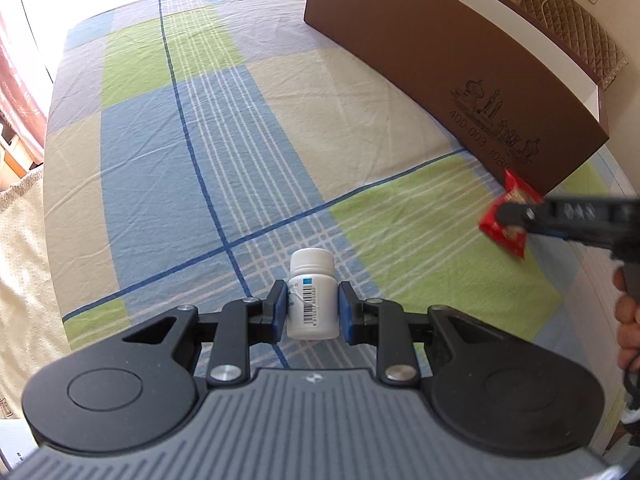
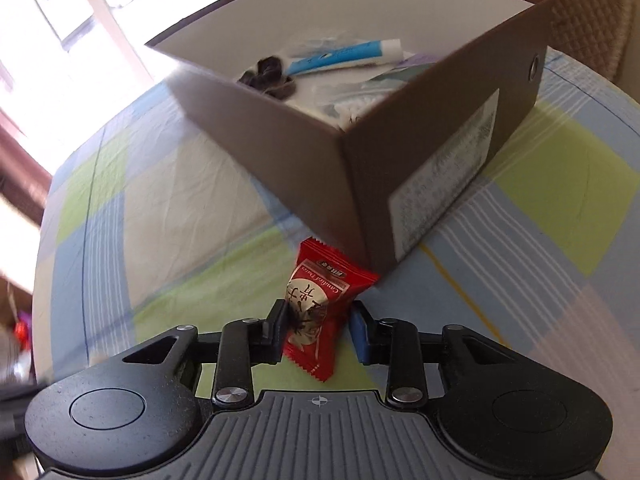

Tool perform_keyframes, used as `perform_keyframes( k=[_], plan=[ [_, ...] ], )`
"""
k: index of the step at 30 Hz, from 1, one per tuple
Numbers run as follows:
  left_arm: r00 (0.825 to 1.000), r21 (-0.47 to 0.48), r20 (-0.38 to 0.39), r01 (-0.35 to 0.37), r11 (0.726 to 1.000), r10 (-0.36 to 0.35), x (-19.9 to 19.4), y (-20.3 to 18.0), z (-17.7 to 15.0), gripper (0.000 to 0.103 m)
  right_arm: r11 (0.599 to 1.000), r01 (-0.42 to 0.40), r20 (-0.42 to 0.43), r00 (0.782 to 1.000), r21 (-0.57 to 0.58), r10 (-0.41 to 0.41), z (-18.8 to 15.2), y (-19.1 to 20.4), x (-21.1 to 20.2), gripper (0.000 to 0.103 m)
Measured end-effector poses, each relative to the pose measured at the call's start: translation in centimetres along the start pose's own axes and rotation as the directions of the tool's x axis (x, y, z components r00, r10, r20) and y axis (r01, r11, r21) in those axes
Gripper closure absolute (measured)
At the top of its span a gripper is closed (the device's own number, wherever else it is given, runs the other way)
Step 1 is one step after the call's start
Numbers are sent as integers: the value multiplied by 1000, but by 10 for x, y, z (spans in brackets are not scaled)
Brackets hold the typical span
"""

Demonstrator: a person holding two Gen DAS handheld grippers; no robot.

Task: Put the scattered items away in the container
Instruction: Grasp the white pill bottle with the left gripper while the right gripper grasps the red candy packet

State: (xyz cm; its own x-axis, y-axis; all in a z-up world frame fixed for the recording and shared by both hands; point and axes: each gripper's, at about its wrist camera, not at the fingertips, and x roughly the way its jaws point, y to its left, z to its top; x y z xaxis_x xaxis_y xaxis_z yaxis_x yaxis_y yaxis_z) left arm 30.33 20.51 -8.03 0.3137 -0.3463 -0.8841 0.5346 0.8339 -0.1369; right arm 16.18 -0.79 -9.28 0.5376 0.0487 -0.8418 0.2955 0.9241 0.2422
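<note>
The left gripper has its two blue-padded fingers clamped on a small white plastic pill bottle with a barcode label. The bottle stands between the pads, its screw cap reaching ahead of the fingertips, over a bed covered by a checked blue, green and beige sheet. Ahead of these fingers and to their right sits a brown cardboard box with a white interior, a dark printed drawing on its long side.

The right gripper holds a red foil snack packet printed "Candied Date" between its fingers. The left pad presses the packet's edge; whether the blue right pad touches it, I cannot tell. Just ahead of the fingertips rises the near corner of the box, a white label on its end. Inside lie a blue and white tube, a dark coiled hair tie and clear packets of cotton swabs.

In the left view the right gripper shows far right of the fingers, blurred, the packet near the box.
</note>
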Motion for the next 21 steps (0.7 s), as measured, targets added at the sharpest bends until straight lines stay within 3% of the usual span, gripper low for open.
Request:
perform_keyframes(
  k=[6,7,8,9,15,17,21],
  plan=[
    [1000,9,-6,5,1000,-5,0,-8,-1,81,985,-29,-105,994,-171,11,-14,-36,-27,67],
    [1000,10,-7,6,1000,-6,0,-9,-1,81,984,-35,-111,994,-177,16,-14,-40,-30,49],
    [1000,11,-8,7,1000,-7,1,-10,-1,81,986,-33,-97,995,-165,17,-15,-42,-31,22],
    [1000,13,-9,8,1000,-8,1,-12,-1,81,988,-30,-84,996,-153,17,-15,-44,-33,16],
    [1000,21,-15,14,1000,-13,1,-19,-1,81,999,-11,-33,999,-37,9,-5,-43,-25,17],
    [1000,24,-17,13,1000,-13,1,-22,-2,81,998,4,-35,999,-60,-6,-2,-36,-19,53],
    [1000,31,-14,-5,999,6,1,-28,-5,81,978,46,-13,999,-203,-49,-8,-23,-19,67]
  ],
)
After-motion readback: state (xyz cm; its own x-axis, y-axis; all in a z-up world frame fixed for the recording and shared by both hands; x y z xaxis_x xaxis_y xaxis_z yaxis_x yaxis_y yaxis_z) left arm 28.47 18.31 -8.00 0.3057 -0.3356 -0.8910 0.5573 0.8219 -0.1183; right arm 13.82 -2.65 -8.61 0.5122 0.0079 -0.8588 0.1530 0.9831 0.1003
